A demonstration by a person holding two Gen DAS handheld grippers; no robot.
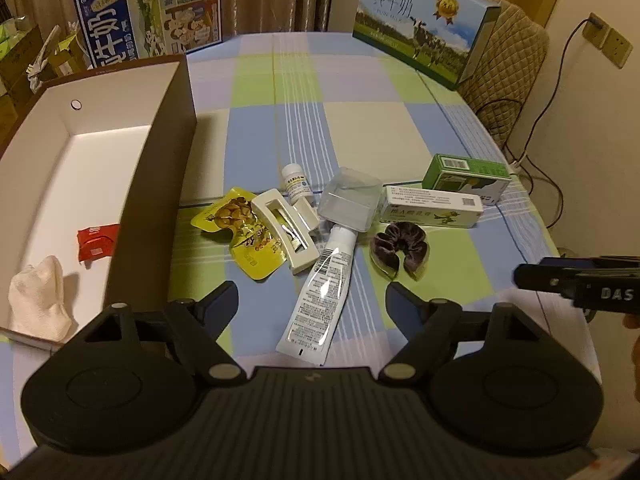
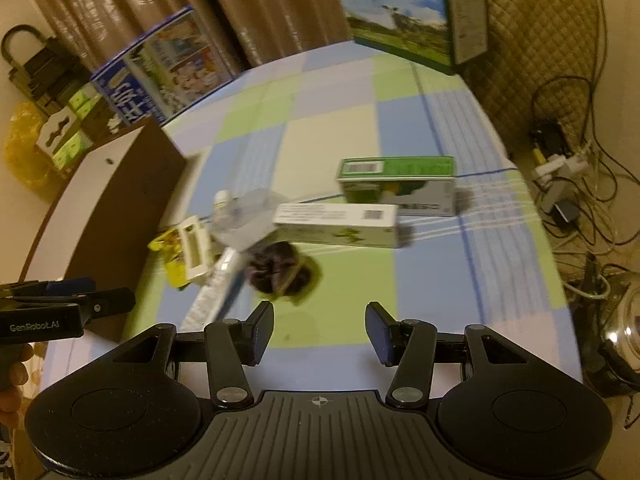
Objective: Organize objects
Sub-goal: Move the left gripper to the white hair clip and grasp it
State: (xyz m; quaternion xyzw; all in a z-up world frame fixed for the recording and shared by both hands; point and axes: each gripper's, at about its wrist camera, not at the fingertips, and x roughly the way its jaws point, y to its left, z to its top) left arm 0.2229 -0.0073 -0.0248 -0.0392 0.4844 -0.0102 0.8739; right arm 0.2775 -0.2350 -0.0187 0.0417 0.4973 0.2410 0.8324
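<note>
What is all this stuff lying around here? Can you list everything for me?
storage box: 1, brown outside, white inside, table's left
red packet: 1, in box
white cloth: 1, in box
yellow snack packets: 2, beside box
hair claw: 1, cream, on packets
pill bottle: 1, white
clear case: 1, middle
tube: 1, white, nearest
scrunchie: 1, dark purple
medicine boxes: 2, white and green, right
milk cartons: 2, far edge
tablecloth: 1, checked
left gripper: open, empty
right gripper: open, empty
</note>
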